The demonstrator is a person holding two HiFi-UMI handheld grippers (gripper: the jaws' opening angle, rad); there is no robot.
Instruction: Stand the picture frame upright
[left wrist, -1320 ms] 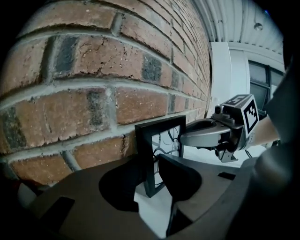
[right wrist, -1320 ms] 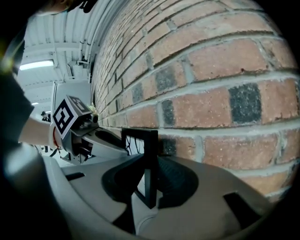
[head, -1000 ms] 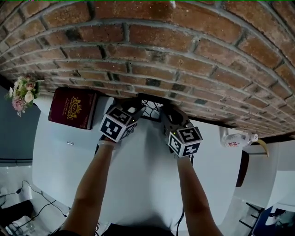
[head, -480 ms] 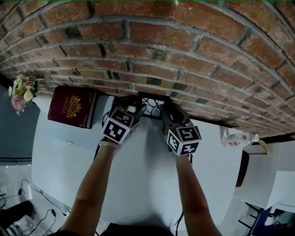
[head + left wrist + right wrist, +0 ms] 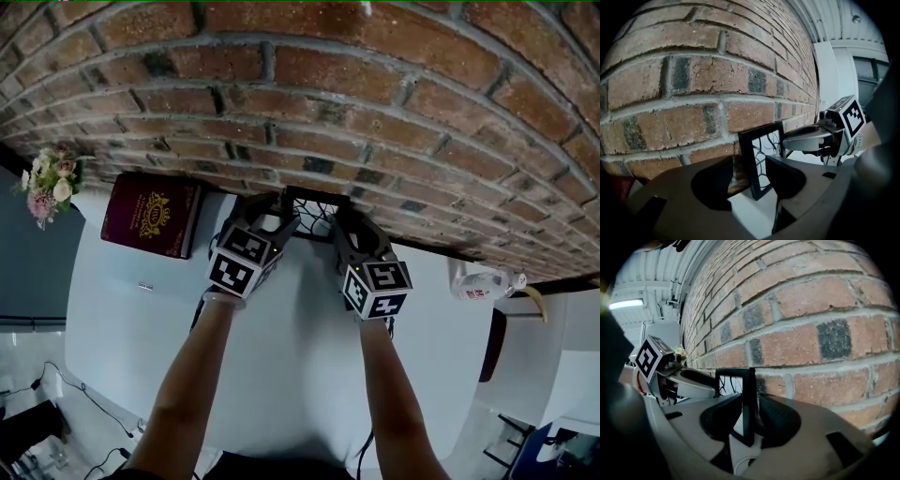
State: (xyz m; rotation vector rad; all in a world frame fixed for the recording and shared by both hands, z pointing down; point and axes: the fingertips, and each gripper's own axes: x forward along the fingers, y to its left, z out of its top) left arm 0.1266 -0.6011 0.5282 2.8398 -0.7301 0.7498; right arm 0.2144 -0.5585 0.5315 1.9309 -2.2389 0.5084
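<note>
A small black picture frame [image 5: 314,212] with a line pattern behind its glass stands upright on the white table [image 5: 291,356], against the brick wall [image 5: 375,112]. My left gripper [image 5: 270,216] is at its left edge and my right gripper [image 5: 352,227] at its right edge. In the left gripper view the frame [image 5: 761,161] stands between the left gripper's [image 5: 750,185] pads with gaps on both sides. In the right gripper view the frame's edge [image 5: 748,404] sits between the right gripper's [image 5: 747,423] pads, which lie close beside it. Both pairs of jaws have just been opening.
A maroon book [image 5: 150,217] leans at the wall to the left, with a bunch of flowers [image 5: 49,183] beyond it. A white bottle [image 5: 483,282] lies to the right near the wall. The table's right edge curves past a dark chair [image 5: 494,342].
Both grippers stay at the frame's sides, and their jaws have spread wider. The frame has kept upright against the wall.
</note>
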